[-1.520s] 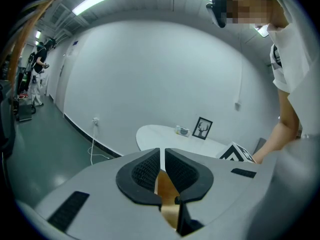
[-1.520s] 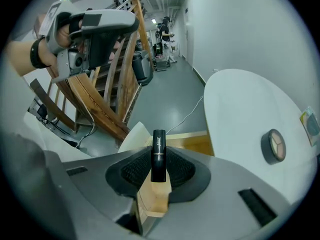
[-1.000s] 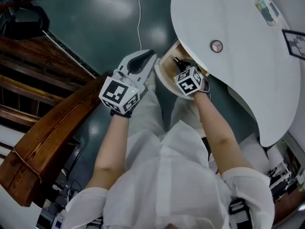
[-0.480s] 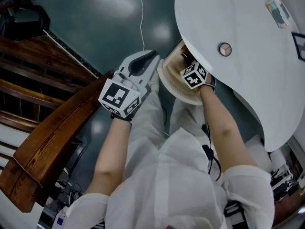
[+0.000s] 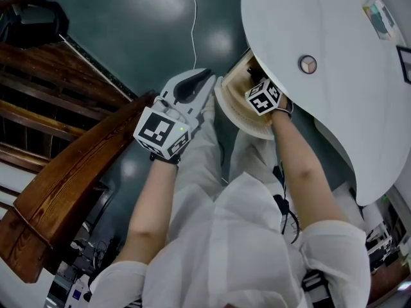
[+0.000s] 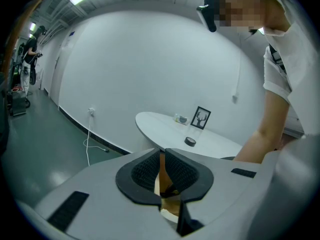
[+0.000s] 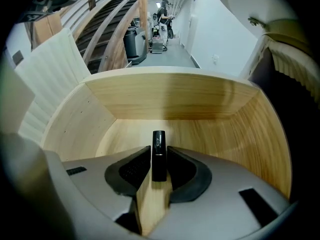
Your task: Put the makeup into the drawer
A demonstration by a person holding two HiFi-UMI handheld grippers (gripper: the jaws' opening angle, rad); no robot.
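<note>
While the white round surface [image 5: 334,24] fills the upper right of the head view, w/ a small round dark item [image 5: 307,64] lying on it, the person stands at its edge w/ both arms stretched fwd.

Left forearm runs up the view w/ the wrist straight. The left gripper [image 5: 204,81] lies near level, tipped a bit down, its tip just beside the ribbed white front of the drawer [image 5: 239,111]. Right forearm reaches further in. The right gripper [image 7: 159,170] points steeply down into the drawer, marker cube uppermost.

Drawer: pulled out from under the surface, w/ curved light-wood walls & a light-wood floor.

Left gripper jaws: only a thin slit apart, nothing btwn them. Right gripper jaws: partly closed, pads pressed on both sides of the makeup [image 7: 159,151].

Makeup: a slim black tube, glossy, w/ small pale print near its far end. Its long axis runs along the jaws' own line, i.e. pointing down at the drawer floor, & its far end sticks out past the pads. It's inside the drawer, over the middle of the wooden floor. Can't tell whether its end touches the wood.
</note>
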